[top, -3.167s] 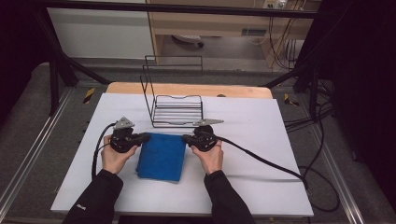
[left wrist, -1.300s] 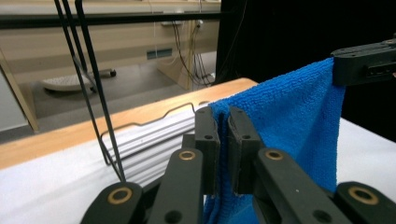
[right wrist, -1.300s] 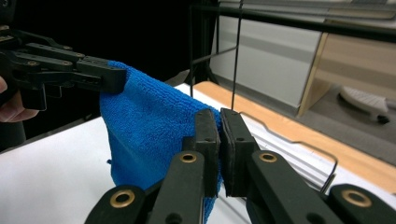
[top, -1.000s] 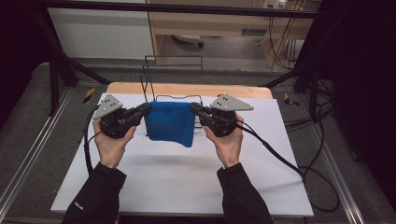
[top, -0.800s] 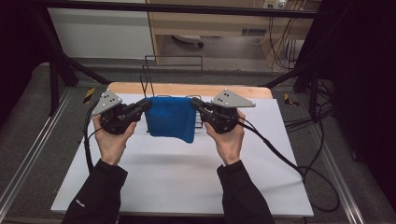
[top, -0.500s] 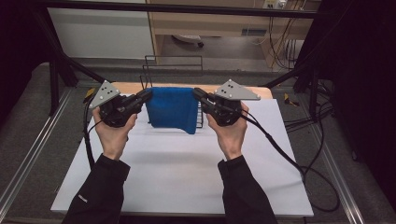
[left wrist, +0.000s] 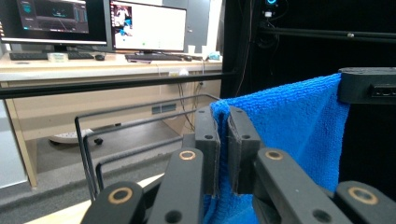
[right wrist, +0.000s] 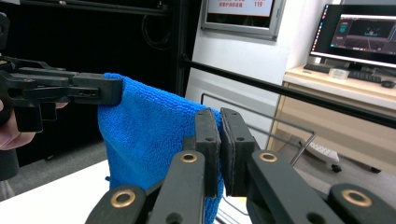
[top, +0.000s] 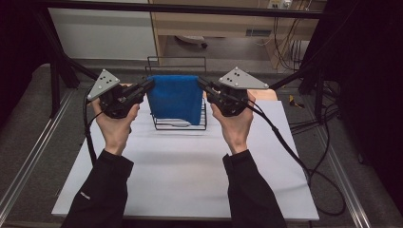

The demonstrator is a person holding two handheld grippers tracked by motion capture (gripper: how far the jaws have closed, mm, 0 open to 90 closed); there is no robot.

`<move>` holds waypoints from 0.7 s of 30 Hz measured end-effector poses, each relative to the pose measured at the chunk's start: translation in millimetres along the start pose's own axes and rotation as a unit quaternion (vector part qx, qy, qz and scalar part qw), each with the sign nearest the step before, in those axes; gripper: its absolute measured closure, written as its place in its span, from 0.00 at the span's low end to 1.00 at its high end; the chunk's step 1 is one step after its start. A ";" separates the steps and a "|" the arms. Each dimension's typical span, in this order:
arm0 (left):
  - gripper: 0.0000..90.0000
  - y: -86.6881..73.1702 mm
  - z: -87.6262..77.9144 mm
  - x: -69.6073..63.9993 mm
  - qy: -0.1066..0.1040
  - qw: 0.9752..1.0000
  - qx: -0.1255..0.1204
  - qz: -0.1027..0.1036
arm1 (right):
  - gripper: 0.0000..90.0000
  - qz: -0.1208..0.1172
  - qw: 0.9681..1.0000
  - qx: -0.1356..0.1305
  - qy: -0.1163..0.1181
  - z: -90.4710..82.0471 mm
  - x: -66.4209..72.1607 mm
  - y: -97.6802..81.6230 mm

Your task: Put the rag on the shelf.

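Aloft, both claws (left (top: 148, 84), right (top: 202, 84)) pinch cloth (top: 176, 97).

Towel (top: 176, 97) is a bright solid blue, no pattern. Wire rack (top: 183, 124) is black, tabletop (top: 190, 166) plain white, and both grippers are black with grey plates.

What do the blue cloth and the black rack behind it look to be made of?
The blue cloth looks like microfibre terry: matt, with a fuzzy looped pile, and it hangs limp in folds between the left gripper and the right gripper. The rack looks like thin metal wire with a black coating, bent into rigid bars; whether paint or plastic I can't tell.
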State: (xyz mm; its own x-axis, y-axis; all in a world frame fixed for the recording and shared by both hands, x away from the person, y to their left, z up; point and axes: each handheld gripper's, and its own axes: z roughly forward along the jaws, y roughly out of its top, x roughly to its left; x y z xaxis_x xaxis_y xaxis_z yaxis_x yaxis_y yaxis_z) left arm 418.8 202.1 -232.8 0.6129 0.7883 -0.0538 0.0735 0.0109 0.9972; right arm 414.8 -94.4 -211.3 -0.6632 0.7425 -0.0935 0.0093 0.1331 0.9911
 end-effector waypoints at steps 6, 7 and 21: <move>0.93 12.0 3.6 5.2 0.002 1.000 -0.014 -0.003 | 0.97 -0.006 1.000 -0.005 -0.002 6.0 -4.1 12.0; 0.93 14.5 4.4 6.0 0.003 1.000 -0.015 -0.005 | 0.97 -0.007 1.000 -0.007 -0.002 7.0 -4.9 14.0; 0.93 38.9 17.2 13.0 0.011 1.000 -0.029 -0.004 | 0.97 -0.018 1.000 -0.016 -0.015 17.4 -14.0 39.0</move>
State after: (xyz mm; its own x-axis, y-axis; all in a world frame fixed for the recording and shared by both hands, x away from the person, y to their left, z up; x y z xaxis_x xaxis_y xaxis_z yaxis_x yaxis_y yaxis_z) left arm 443.2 202.2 -195.6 0.5943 0.8019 -0.0609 0.0321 0.0520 0.9981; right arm 437.4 -88.2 -173.0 -0.6398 0.7572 -0.1312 -0.0385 0.1389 0.9896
